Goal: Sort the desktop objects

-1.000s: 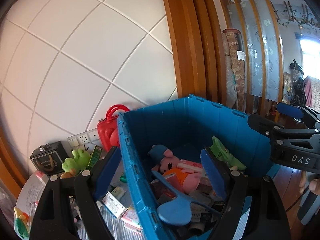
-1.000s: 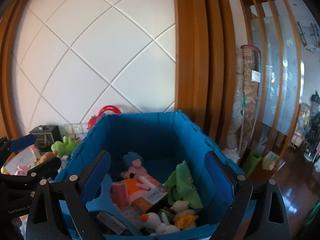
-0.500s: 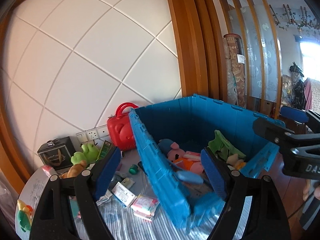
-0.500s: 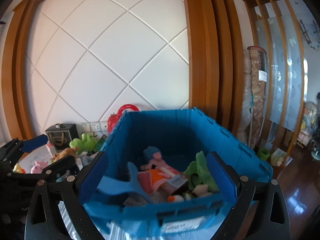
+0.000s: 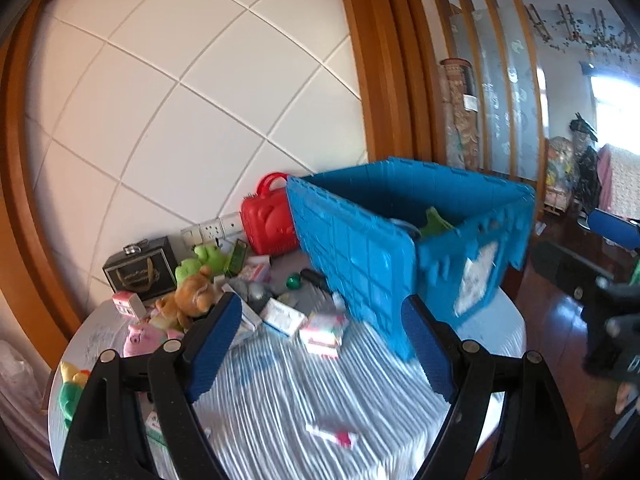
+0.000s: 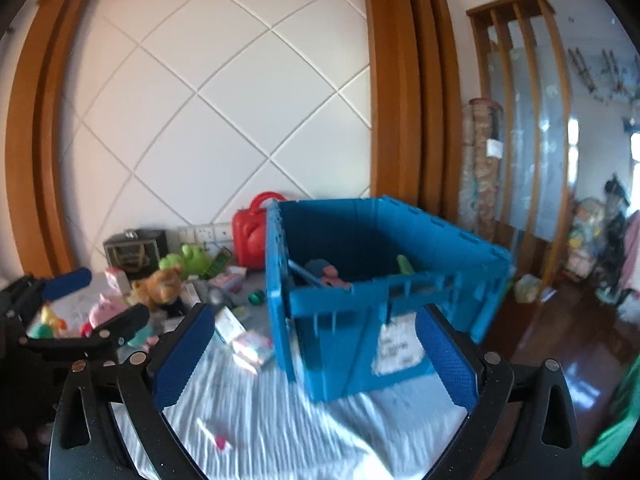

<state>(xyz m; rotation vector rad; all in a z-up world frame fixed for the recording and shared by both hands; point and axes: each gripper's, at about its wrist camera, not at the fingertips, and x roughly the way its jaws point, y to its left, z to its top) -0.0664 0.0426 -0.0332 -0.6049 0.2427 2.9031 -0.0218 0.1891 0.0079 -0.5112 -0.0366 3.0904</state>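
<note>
A: Change since a second back: both claws were right over the bin [image 6: 384, 280], looking down into it. Now both have pulled back; the bin sits further off on the counter [image 5: 280, 392], whole near wall and paper label in sight.

B: Left claw [image 5: 320, 354]?

A: Wide open, nothing between the pads, same spread as before. Right claw [image 6: 316, 360] is opening wider, nothing between its pads either.

B: Where's the sorting stuff?

A: Some toys inside the bin; only a green one [image 6: 404, 264] and a pink-and-blue one [image 6: 326, 270] peek above the rim. The rest is loose on the counter left of the bin: brown bear [image 5: 192, 294], green frog [image 5: 204, 258], pink pig [image 5: 140, 338], small boxes [image 5: 322, 334], a tube [image 5: 332, 434] lying alone near the front. Red case [image 5: 270, 220] stands against the wall, touching the bin's far corner.

B: Trouble spots?

A: Motion blur all over; box print unreadable, bin label too. Bin's floor hidden by its near wall. In the left view the right claw is a dark smear at the right edge.

B: Pose?

A: Both point forward, tilted a little down, side by side, left claw visible in the right view at lower left.
</note>
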